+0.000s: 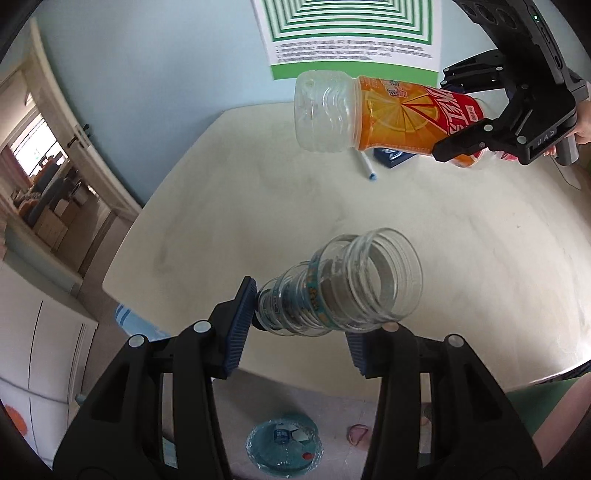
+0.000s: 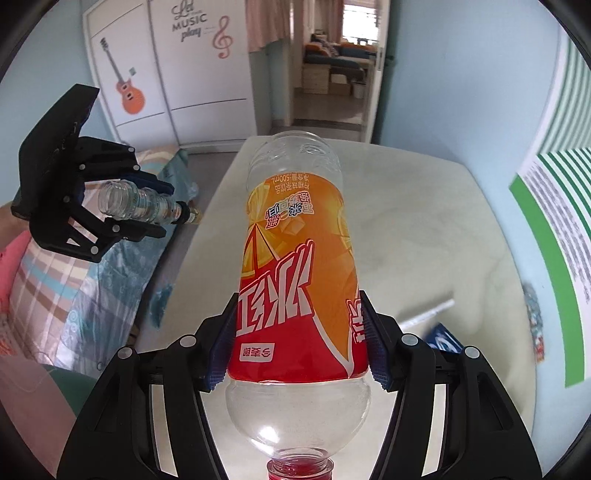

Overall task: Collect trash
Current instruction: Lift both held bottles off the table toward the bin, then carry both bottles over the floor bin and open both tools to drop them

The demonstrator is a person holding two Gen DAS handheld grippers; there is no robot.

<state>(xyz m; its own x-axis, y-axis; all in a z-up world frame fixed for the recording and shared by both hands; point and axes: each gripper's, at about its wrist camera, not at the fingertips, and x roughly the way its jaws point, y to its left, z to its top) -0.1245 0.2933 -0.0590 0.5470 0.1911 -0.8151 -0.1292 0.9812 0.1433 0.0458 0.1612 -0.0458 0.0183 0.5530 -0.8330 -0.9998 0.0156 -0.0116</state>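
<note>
Two pairs of black tongs hang above a pale worktop (image 1: 369,229), each carrying an empty plastic bottle. The left tongs (image 1: 295,325) are clamped on a small clear ribbed bottle (image 1: 340,291), gripped near its neck with its base pointing out over the worktop. The right tongs (image 2: 297,339) are clamped on a larger bottle with an orange and red label (image 2: 295,266) and a red cap, held above the worktop's middle.

On the floor, just off the worktop's near edge, stands a bin with a blue liner (image 1: 284,450); at least one bottle already lies in it. So, by my reading, the collecting is under way, and these two bottles are not yet dropped in. A pen (image 1: 367,166) and a blue packet (image 1: 393,156) lie on the worktop's far side.

The orange label carries large white Chinese characters and "500mL". A cupboard door beyond the worktop reads "Let MUSIC play" (image 2: 188,24).
</note>
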